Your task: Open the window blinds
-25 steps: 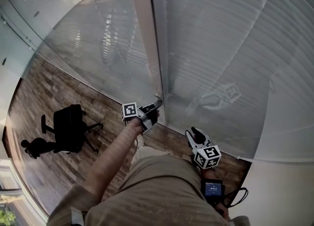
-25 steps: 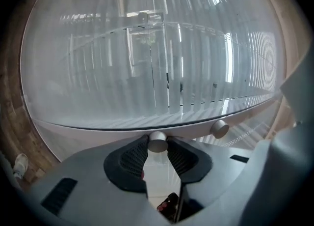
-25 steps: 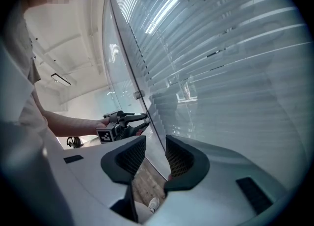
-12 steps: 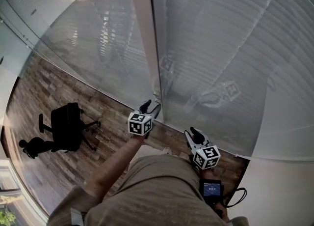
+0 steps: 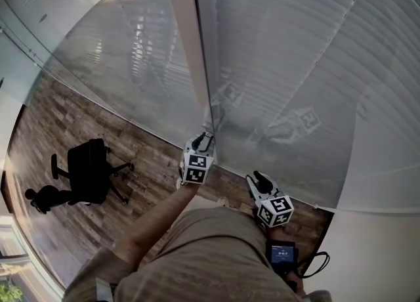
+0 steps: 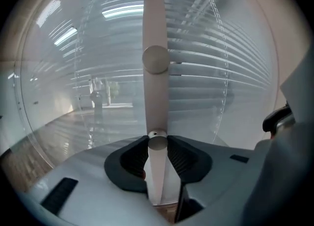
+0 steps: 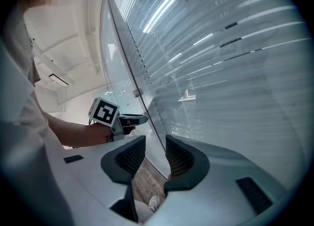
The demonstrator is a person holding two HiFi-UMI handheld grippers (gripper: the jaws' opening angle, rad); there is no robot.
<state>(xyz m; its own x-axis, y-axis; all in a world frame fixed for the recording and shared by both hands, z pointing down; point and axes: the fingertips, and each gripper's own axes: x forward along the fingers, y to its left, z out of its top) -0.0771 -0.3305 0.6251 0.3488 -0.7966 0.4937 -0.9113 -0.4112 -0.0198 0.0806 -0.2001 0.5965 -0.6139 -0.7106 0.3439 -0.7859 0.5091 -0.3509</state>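
Left hand-held gripper (image 6: pixel 157 144): jaws have just been closing, now clamped on a white control rod (image 6: pixel 157 171) at the white frame post (image 5: pixel 187 51). Right hand-held gripper (image 7: pixel 155 146): jaws apart, empty, near the glass. Wood plank floor (image 5: pixel 59 130), with a black office chair (image 5: pixel 92 169) far left. Blinds (image 5: pixel 295 64) sit behind the glass either side of the post: pale horizontal slats, tilted close together. Marker cube (image 5: pixel 195 168): black-on-white squares.

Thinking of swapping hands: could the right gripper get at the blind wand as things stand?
Probably yes: the right gripper is open and empty; nothing stands between it and the blind wand.
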